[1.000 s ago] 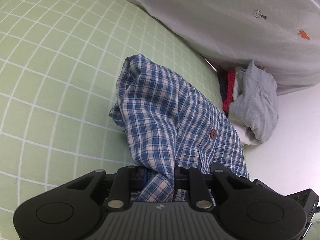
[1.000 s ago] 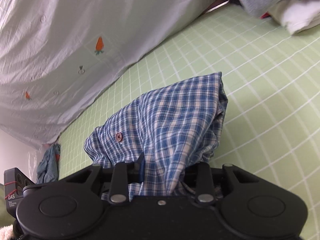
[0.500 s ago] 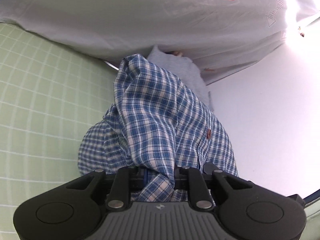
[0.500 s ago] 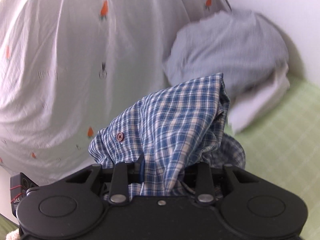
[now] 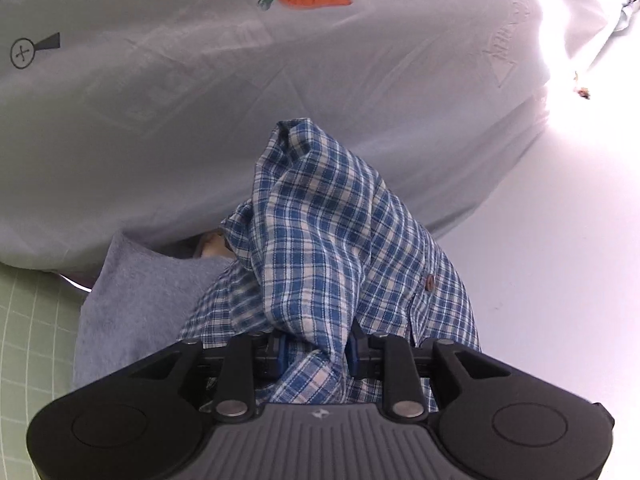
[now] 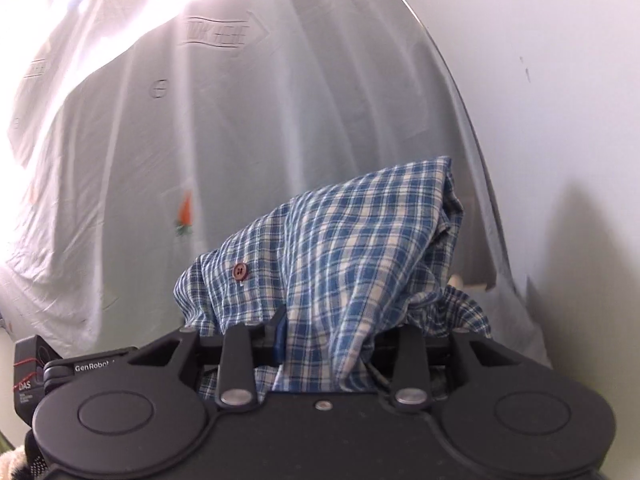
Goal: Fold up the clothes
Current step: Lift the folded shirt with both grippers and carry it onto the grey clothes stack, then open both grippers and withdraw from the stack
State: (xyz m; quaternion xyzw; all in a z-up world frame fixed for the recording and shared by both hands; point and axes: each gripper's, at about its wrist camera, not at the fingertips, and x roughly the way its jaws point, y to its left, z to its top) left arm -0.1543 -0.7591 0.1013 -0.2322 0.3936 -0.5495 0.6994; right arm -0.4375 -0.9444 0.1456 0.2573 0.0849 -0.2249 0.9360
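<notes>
Shirt [image 5: 320,240] bunches up between both your grippers, left gripper [image 5: 314,350] and right gripper [image 6: 328,332]; jaws opening, cloth between them. Grey pile [image 5: 136,300] sits lower left.

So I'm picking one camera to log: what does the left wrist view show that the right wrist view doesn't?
Only the left wrist view shows a grey garment lying under the shirt, and a strip of green checked sheet.

Only the right wrist view shows an arrow print on the curtain, and a black box with red wires at the lower left.

Both show the plaid shirt bunched between the opening jaws of that view's hand-held gripper, a brown button and the white carrot-print curtain.
</notes>
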